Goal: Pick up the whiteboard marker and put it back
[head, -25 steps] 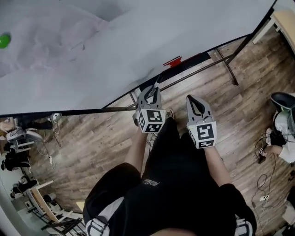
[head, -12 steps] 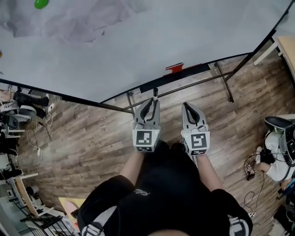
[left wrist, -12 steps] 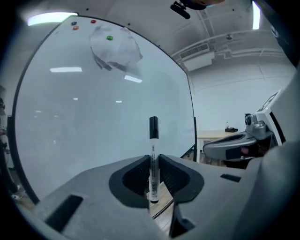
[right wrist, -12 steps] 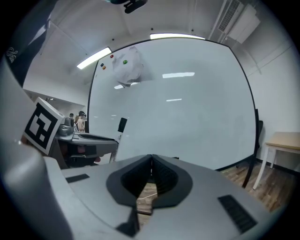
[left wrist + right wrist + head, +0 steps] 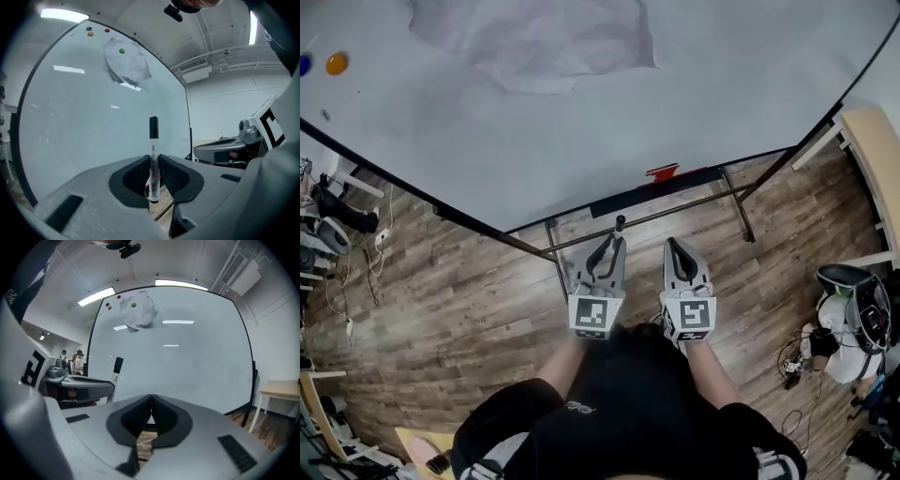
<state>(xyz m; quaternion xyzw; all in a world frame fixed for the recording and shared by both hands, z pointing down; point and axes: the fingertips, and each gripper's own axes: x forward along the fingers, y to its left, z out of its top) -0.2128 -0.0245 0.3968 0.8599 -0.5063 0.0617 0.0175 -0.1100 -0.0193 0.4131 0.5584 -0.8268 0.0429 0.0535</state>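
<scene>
A whiteboard marker (image 5: 153,154) with a white barrel and black cap stands upright between the jaws of my left gripper (image 5: 153,161), which is shut on it. In the head view the marker's black tip (image 5: 620,223) pokes out ahead of the left gripper (image 5: 612,242), close below the whiteboard's tray (image 5: 656,180). My right gripper (image 5: 673,247) sits beside it, shut with nothing between its jaws (image 5: 151,405). The marker (image 5: 116,371) also shows at the left of the right gripper view. The large whiteboard (image 5: 581,103) fills the space ahead.
A red eraser-like block (image 5: 662,172) lies on the tray. Paper (image 5: 534,42) is stuck to the board with magnets (image 5: 336,64). The board's metal stand legs (image 5: 733,206) cross the wooden floor. A wooden table (image 5: 874,150) stands right; a chair and cables (image 5: 848,319) lie lower right.
The view has swung so the board sits higher and the tray is farther ahead. Both grippers stayed side by side, the left still holding the marker.
</scene>
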